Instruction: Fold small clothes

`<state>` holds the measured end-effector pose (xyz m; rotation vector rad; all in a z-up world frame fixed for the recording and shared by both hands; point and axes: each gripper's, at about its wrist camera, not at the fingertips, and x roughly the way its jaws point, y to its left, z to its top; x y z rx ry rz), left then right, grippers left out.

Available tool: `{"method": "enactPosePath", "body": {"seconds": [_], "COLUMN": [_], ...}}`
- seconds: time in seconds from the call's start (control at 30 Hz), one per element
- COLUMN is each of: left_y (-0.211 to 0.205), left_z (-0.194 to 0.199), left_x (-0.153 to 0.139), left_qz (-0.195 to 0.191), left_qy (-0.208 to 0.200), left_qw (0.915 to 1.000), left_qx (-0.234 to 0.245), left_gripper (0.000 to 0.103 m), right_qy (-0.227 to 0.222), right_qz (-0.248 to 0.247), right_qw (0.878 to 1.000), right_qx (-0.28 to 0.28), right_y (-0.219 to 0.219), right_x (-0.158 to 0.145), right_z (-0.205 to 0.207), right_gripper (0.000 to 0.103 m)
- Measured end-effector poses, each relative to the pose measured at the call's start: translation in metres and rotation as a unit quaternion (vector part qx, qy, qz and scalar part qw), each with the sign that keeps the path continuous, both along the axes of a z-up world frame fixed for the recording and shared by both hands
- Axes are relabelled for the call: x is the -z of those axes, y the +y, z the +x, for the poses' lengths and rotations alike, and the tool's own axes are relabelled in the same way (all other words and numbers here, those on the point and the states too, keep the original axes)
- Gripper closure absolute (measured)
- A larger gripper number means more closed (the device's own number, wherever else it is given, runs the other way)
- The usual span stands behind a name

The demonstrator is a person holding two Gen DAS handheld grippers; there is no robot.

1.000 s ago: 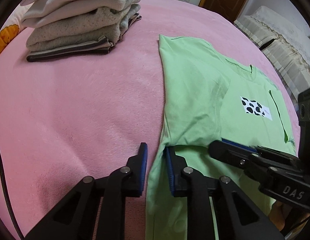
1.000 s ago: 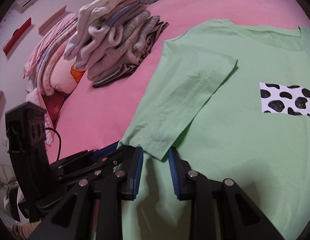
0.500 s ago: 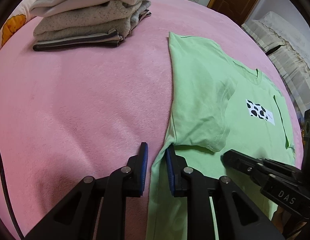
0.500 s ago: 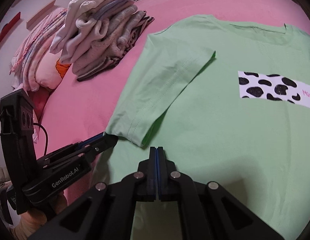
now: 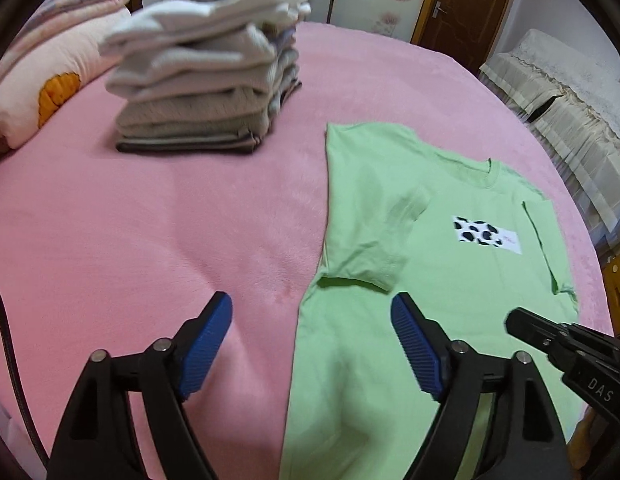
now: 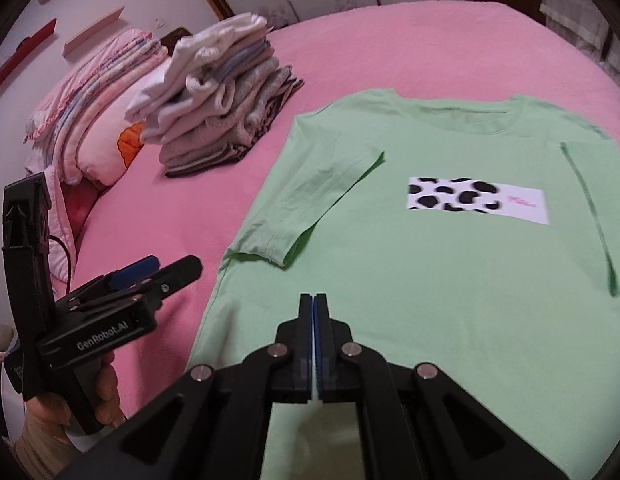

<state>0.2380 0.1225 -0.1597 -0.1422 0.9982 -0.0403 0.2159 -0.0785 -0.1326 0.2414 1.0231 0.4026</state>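
A green T-shirt (image 5: 437,280) is lying flat, front up, on the pink blanket (image 5: 150,232), with both sleeves folded in over the chest and a spotted patch (image 6: 475,199) showing between them. The left gripper (image 5: 311,344) is hovering over the shirt's side edge, its jaws opening wide with nothing pinched between the 2 blue pads (image 5: 206,340). The right gripper (image 6: 314,312) is hanging above the shirt's lower body, clenched tight on nothing. A stack of folded clothes (image 5: 214,84) is sitting well apart, beside a pillow (image 5: 42,80)
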Motion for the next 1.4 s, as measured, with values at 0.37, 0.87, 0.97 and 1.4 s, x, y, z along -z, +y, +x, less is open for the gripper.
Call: {"method": "enactPosePath", "body": {"seconds": [0.37, 0.87, 0.97, 1.4], "left_y": [-0.018, -0.065, -0.075, -0.097], "left_z": [-0.068, -0.153, -0.169, -0.223], "left_x": [-0.077, -0.128, -0.135, -0.139], "left_qz": [-0.008, 0.019, 0.031, 0.020], "left_qy": [-0.084, -0.129, -0.137, -0.128], "left_qw": [0.9964, 0.9908, 0.9890, 0.9888], "left_qx": [-0.010, 0.036, 0.047, 0.075], "left_gripper": [0.010, 0.010, 0.010, 0.009], "right_qy": [-0.055, -0.092, -0.097, -0.150], "right_qz": [-0.028, -0.030, -0.024, -0.040], "right_qw": [0.996, 0.988, 0.986, 0.974], "right_qx": [0.060, 0.116, 0.135, 0.163], "right_y": [-0.057, -0.116, -0.130, -0.151], "right_x": [-0.058, -0.092, -0.098, -0.122], "right_z": [-0.080, -0.166, -0.179, -0.242], "right_gripper": [0.102, 0.101, 0.089, 0.078]}}
